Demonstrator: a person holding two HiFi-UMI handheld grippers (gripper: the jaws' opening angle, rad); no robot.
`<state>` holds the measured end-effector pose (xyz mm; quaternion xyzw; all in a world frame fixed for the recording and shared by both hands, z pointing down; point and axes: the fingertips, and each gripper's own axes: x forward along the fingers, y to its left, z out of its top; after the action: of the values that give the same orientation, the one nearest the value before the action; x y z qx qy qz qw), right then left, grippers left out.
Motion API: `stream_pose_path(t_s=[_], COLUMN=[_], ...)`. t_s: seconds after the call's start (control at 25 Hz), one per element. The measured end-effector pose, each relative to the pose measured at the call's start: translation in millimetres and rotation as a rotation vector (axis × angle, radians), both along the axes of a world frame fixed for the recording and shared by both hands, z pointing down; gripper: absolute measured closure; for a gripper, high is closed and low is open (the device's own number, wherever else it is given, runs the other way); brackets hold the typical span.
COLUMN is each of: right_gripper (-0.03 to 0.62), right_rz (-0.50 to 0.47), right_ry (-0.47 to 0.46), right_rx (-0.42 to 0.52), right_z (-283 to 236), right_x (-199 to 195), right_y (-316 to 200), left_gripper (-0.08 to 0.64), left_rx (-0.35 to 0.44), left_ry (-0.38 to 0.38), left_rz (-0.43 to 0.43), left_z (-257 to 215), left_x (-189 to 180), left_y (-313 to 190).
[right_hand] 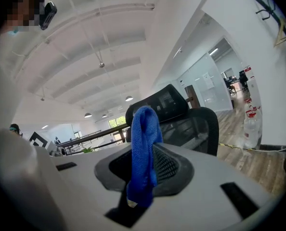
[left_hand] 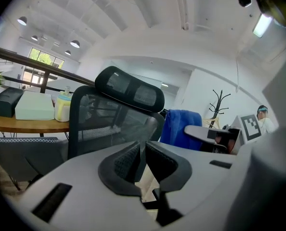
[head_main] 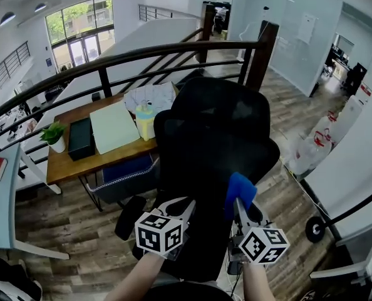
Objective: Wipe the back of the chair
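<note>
A black mesh office chair (head_main: pixel 214 143) stands with its back toward me, headrest on top; it also shows in the left gripper view as the chair (left_hand: pixel 109 124) and in the right gripper view as the chair (right_hand: pixel 191 124). My right gripper (head_main: pixel 239 199) is shut on a blue cloth (head_main: pixel 239 192), held just before the chair's back; the cloth (right_hand: pixel 143 153) hangs between the jaws. My left gripper (head_main: pixel 185 209) sits low beside the chair's back, jaws shut with nothing between them, and appears as the left gripper (left_hand: pixel 143 160) in its own view.
A wooden desk (head_main: pixel 67 165) beyond the chair holds a black box (head_main: pixel 81 138), a green pad (head_main: pixel 113 126), a potted plant (head_main: pixel 54 135) and a yellow container (head_main: pixel 145 121). A dark railing (head_main: pixel 142 55) runs behind. A white table (head_main: pixel 1 193) is at left.
</note>
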<state>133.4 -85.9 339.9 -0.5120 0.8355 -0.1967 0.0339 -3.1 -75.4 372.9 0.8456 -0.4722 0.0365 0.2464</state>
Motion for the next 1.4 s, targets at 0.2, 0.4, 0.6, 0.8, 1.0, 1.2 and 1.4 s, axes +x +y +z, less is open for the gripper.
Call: stream_pose_path(t_s=[0.2, 0.4, 0.6, 0.8, 1.0, 1.2, 1.4], right_gripper=[0.508, 0.508, 0.508, 0.508, 0.508, 0.508, 0.508], right_rz=[0.048, 0.056, 0.034, -0.006, -0.062, -0.096, -0.096], right_ry=[0.038, 0.061, 0.075, 0.057, 0.019, -0.010, -0.009], right_rx=[0.017, 0.069, 0.143, 0.190, 0.215, 0.206, 0.176], right_z=[-6.9, -29.1, -61.0, -89.4, -113.8, -124.3, -116.9], right_x=[3.1, -13.9, -48.2, -93.8, -139.0, -168.7, -184.9], right_y=[-25.3, -63.1, -109.1, -149.3, -180.9, -209.0, -231.3], left_gripper=[0.514, 0.514, 0.514, 0.514, 0.514, 0.514, 0.514], left_rx=[0.024, 0.064, 0.130, 0.190, 0.237, 0.259, 0.253], left_ry=[0.008, 0.002, -0.010, -0.021, -0.008, -0.010, -0.013], left_rz=[0.048, 0.084, 0.109, 0.116, 0.111, 0.124, 0.119], left_z=[-6.0, -20.4, -44.6, -70.5, -93.0, -104.5, -103.9], left_x=[-6.0, -21.3, -39.3, -60.9, -76.8, -85.1, -96.3], left_y=[-28.3, -61.7, -100.5, -131.1, -155.6, -173.2, -182.4])
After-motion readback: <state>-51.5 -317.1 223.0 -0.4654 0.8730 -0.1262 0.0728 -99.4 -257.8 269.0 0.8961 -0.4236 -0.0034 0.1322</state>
